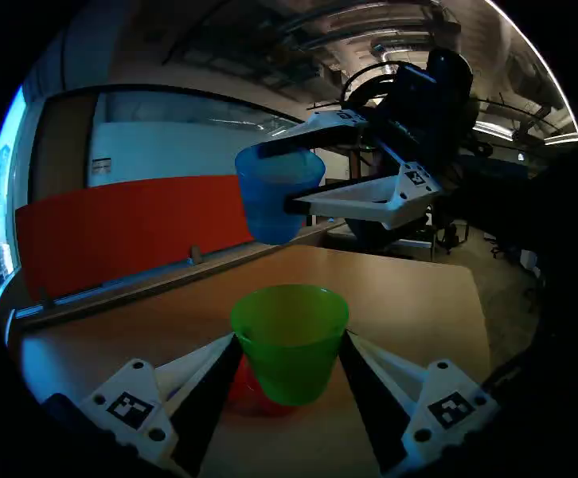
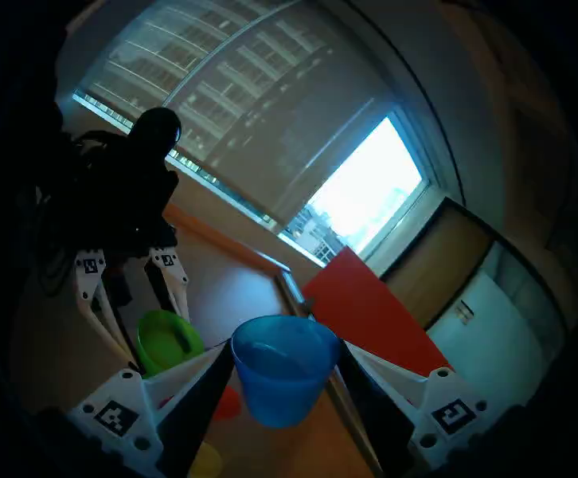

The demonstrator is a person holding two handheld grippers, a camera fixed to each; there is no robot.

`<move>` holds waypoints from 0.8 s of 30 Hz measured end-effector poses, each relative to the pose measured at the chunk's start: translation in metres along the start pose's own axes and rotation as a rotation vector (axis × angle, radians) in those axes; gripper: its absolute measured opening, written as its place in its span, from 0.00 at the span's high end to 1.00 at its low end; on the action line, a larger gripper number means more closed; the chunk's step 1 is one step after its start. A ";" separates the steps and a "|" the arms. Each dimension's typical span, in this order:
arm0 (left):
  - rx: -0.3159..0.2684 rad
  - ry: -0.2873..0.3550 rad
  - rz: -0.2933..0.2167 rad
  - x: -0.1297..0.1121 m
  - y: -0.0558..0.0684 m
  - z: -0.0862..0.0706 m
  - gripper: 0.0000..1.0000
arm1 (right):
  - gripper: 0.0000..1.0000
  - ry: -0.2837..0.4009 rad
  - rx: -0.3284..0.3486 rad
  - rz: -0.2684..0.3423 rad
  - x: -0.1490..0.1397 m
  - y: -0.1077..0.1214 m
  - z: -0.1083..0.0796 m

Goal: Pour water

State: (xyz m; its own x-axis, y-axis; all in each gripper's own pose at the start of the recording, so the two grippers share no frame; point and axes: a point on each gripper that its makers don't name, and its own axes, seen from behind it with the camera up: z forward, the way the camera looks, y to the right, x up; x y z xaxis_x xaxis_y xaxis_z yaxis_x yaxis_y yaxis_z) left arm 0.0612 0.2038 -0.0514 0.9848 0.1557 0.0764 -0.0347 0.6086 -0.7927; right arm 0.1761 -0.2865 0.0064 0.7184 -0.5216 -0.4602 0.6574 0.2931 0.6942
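Two cups: left gripper [image 1: 289, 341] clamps green cup [image 1: 291, 358], right gripper [image 2: 285, 350] blue cup [image 2: 283, 378].

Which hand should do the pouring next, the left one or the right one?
Right, probably. The right gripper holds the blue cup raised higher than the green cup, ready to tip. The left gripper holds the green cup low by the table, so it suits catching.

L cup [image 1: 290, 350] betw L tool [image 1: 289, 338] fingers, low over worktop [image 1: 416, 295]. Small obj [image 1: 245, 396] at its base, left side. R cup [image 1: 277, 195] betw R tool [image 1: 279, 177] fingers, above & beyond L cup, apart. Partition [image 1: 130, 231] behind worktop's far-left edge.
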 end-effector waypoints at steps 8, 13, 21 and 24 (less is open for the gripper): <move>-0.004 0.001 0.003 0.001 -0.001 0.000 0.17 | 0.07 -0.001 0.013 -0.039 0.004 -0.003 0.004; -0.009 0.001 0.003 0.002 -0.002 0.000 0.17 | 0.07 -0.001 0.024 -0.065 0.008 -0.005 0.007; -0.011 0.003 0.007 0.001 -0.003 0.001 0.17 | 0.07 0.002 0.043 -0.098 0.012 -0.010 0.011; -0.012 0.003 0.005 0.000 -0.004 0.000 0.17 | 0.07 0.006 0.047 -0.106 0.013 -0.012 0.012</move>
State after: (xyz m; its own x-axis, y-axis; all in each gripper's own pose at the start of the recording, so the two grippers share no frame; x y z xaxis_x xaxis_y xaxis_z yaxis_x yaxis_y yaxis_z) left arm 0.0618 0.2017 -0.0479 0.9852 0.1564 0.0705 -0.0378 0.5987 -0.8001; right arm 0.1752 -0.3067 -0.0008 0.6465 -0.5432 -0.5358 0.7187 0.1979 0.6666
